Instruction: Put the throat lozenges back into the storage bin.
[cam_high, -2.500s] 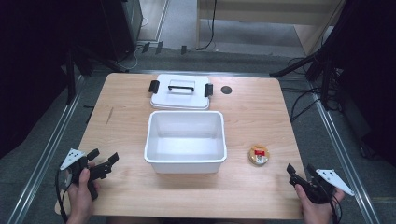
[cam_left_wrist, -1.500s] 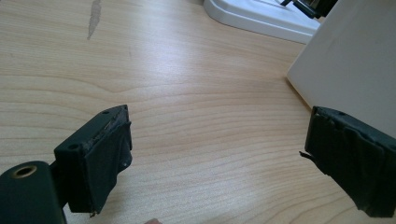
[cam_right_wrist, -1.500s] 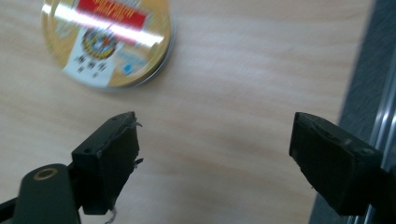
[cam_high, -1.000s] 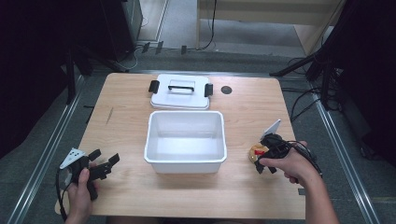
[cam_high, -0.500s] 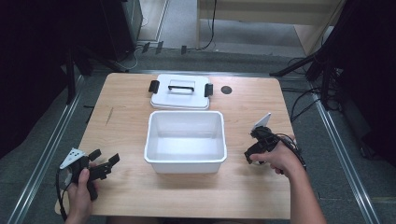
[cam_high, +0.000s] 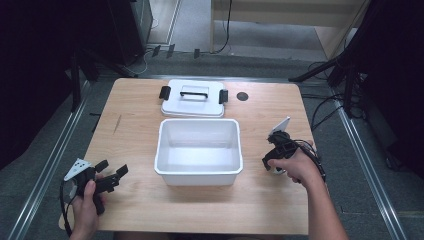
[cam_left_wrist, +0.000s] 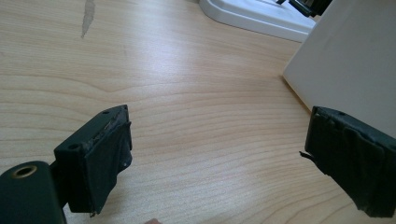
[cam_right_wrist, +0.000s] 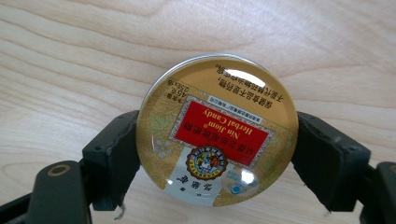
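At the front left corner of the desk (cam_high: 135, 135) the left claw (cam_high: 111, 176) rests in the person's hand, just where it lay a couple of seconds ago. Its jaws stand spread wide with nothing between them; the left gripper view looks past them over bare wood to the near wall of the white bin (cam_left_wrist: 348, 70).

That white bin (cam_high: 199, 172) sits open and empty in the middle of the desk. Its lid (cam_high: 193, 98), with a black handle and black clips, lies flat just behind it toward the back edge.

The change is on the right. A couple of seconds ago the right claw (cam_high: 274, 164) waited at the front right corner, and the candy tin lay alone near the right edge beside the bin. Since then the hand has travelled forward to the tin, and now sits a little closer to the bin's right wall than half a second ago. The right gripper view shows the round gold candy tin (cam_right_wrist: 218, 130) pinched across its rim, both black pads pressed against its sides, with wood grain behind it. Whether the tin has left the desk I cannot tell.

So the pick looks made. What remains, by my judgement, is to carry the tin over the bin's right wall and release it inside.
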